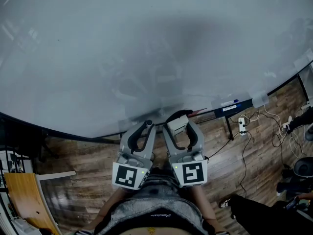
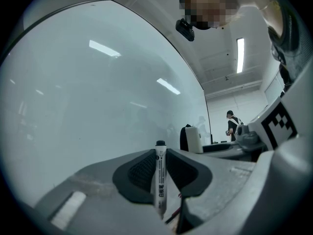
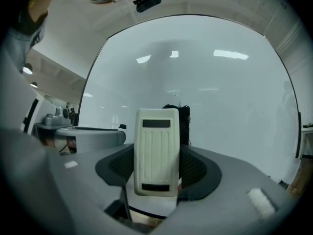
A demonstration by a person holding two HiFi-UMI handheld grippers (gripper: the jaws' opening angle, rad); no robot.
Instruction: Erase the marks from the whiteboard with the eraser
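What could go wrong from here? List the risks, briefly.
1. The left gripper is shut on a whiteboard marker pointing toward the whiteboard; it might touch the board while wiping.
2. The right gripper, shut on the eraser, sits close beside the left; a sweep could knock them together.

The eraser [image 3: 156, 146] stands upright, clamped between the jaws of my right gripper [image 3: 157, 166]. It is a cream plastic block with a ribbed back and two dark slots (one near the top, one near the bottom), and its black felt shows behind, turned toward the whiteboard [image 1: 146, 48]. The board is wide, glossy and pale grey-white with a dark frame, faintly smudged and reflecting ceiling lights. The eraser sits near its lower edge; I cannot tell whether they touch.
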